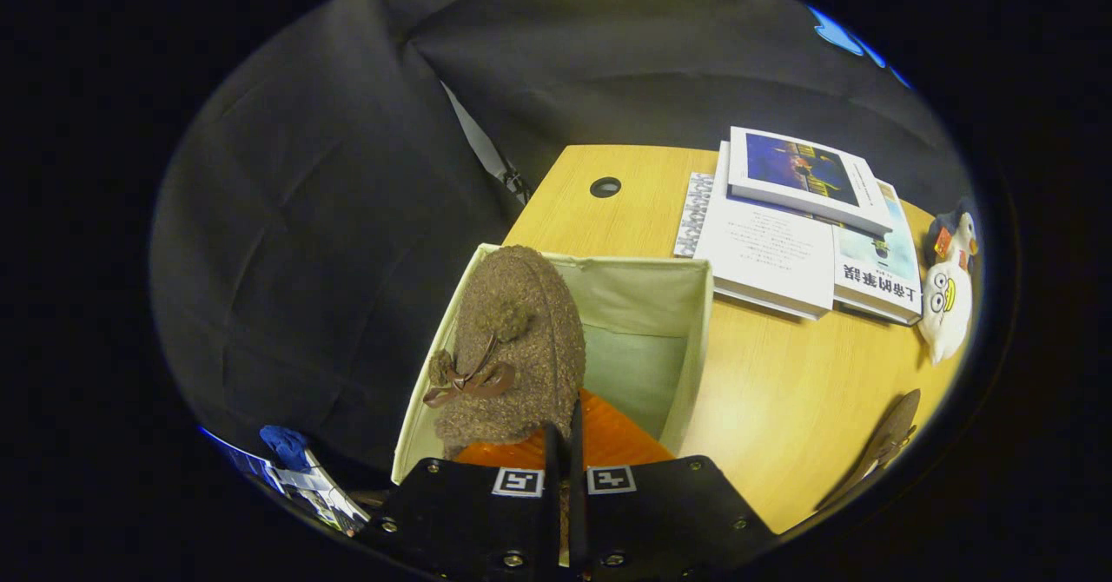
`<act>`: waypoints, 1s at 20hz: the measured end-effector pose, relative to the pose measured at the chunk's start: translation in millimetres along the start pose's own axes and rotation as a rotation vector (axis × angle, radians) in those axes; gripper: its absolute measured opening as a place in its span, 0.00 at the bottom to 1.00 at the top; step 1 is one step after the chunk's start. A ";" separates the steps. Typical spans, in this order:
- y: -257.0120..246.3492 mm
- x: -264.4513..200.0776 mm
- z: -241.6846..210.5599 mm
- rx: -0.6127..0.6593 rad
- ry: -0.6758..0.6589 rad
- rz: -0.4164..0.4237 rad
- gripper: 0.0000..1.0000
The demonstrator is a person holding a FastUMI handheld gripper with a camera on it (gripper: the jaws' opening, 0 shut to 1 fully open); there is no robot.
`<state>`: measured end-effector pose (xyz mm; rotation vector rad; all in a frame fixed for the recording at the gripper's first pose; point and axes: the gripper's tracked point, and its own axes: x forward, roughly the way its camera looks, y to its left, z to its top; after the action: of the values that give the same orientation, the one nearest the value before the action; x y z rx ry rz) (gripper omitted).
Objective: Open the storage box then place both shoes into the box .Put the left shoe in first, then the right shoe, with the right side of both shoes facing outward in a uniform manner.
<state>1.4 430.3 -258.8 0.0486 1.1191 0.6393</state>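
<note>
Far left, below the table edge: a blue-and-white bundle (pixel 300 469), too blurred to name. Next, the open storage box (pixel 695 339), pale fabric walls, standing on the wooden table (pixel 782 408) at its near corner. Above the box's left side, a brown fuzzy shoe (pixel 512 339) with a pompom and a brown bow, toe pointing away, orange lining showing at its near end. Gripper (pixel 565 443) clenched on that shoe's heel rim, both fingers pressed nearly together on the thin edge, just above the box opening. Whether the shoe already touches the box wall or floor: cannot tell.

Right of the box, bare tabletop with a round cable hole (pixel 605 187) further back; then a stack of books (pixel 799 226) well apart from the box. Near the table's right end, a second brown shoe (pixel 882 447) lying by the edge, and beyond it a white plush toy (pixel 947 291).

Step in hand, judging by this: box already open, first shoe being lowered in, second shoe still waiting. Next move likely calls for sinking the shoe against the left wall, keeping it on edge without twisting, then releasing and reaching right for the other shoe.
</note>
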 end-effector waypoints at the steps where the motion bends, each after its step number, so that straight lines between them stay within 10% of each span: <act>1: 0.2 5.2 -1.5 -0.013 0.006 -0.013 0.04; 3: 2.7 10.3 -1.0 -0.044 0.008 -0.015 0.07; 8: -7.2 6.5 1.8 -0.088 -0.001 -0.038 0.87; 20: -40.1 -74.6 23.0 -0.057 -0.114 0.008 0.87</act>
<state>18.4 366.4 -201.0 0.0400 0.9908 0.6669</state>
